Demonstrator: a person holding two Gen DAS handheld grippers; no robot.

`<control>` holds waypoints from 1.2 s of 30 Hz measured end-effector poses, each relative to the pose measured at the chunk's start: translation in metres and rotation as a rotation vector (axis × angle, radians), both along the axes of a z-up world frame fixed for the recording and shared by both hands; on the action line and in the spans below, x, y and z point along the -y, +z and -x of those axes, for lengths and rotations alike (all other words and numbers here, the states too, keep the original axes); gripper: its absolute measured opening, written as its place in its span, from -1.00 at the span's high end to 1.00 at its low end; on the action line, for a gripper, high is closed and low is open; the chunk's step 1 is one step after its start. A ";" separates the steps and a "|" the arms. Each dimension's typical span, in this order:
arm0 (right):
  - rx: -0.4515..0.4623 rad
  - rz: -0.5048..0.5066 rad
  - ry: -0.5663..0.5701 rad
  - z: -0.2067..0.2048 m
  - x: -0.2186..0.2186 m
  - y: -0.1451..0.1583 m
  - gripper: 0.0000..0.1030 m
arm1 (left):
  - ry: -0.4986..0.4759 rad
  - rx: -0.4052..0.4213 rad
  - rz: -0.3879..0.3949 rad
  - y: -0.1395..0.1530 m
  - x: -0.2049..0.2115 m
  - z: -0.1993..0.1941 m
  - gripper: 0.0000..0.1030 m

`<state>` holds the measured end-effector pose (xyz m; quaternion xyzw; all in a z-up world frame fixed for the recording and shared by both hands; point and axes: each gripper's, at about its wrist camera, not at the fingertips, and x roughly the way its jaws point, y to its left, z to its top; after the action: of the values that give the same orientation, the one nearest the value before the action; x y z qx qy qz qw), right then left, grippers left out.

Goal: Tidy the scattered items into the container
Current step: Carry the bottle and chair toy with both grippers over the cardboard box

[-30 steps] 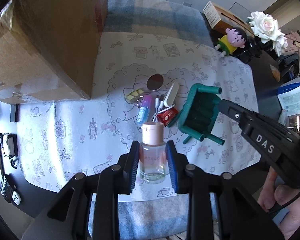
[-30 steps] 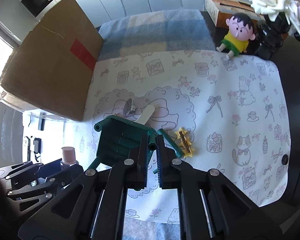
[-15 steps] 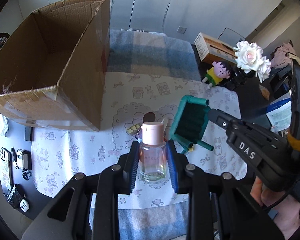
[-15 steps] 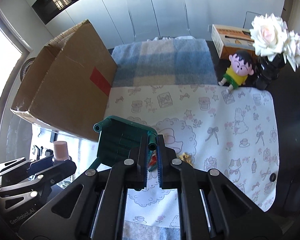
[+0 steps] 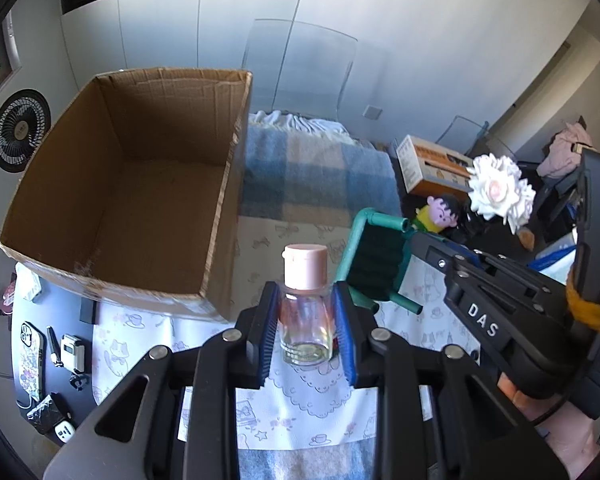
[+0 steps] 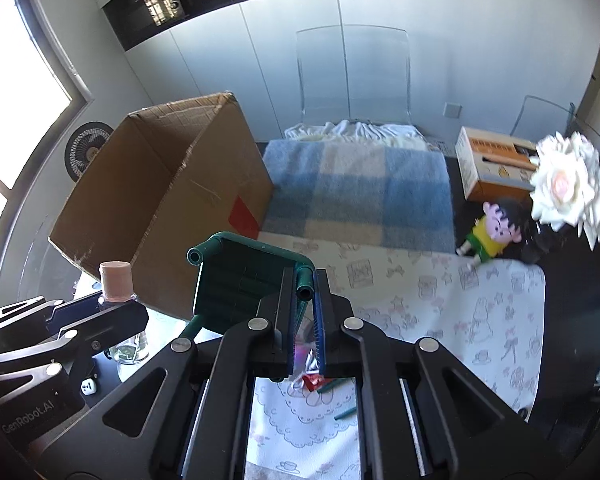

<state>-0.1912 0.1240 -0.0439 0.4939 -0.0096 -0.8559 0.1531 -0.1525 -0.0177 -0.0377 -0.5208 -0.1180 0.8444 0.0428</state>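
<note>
Left wrist: patterned cloth [image 5: 300, 420] beside open cardboard box [image 5: 140, 184]

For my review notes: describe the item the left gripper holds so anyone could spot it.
Start at the open cardboard box. Just right of it, the left gripper clamps a small clear bottle, the only item with a pale pink cap.

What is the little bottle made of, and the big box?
The bottle looks like clear glass or hard plastic, since you can see through it, with a matte pink plastic cap. The box is brown corrugated cardboard: dull, creased, with rough, frayed edges.
</note>
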 end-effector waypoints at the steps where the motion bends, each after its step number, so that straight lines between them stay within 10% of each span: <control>1: -0.005 0.002 0.009 0.003 0.005 0.003 0.86 | 0.008 -0.006 0.002 0.003 0.004 0.002 0.47; 19: -0.024 -0.001 0.181 0.054 0.111 0.024 0.86 | 0.141 -0.036 0.056 0.019 0.087 0.036 0.47; 36: 0.104 -0.081 0.295 0.096 0.196 -0.031 0.86 | 0.227 0.104 0.128 -0.041 0.158 0.074 0.47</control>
<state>-0.2874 -0.0716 -0.0746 0.5394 0.0894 -0.7970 0.2565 -0.2261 -0.1761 -0.0785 -0.5487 -0.1242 0.8216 -0.0922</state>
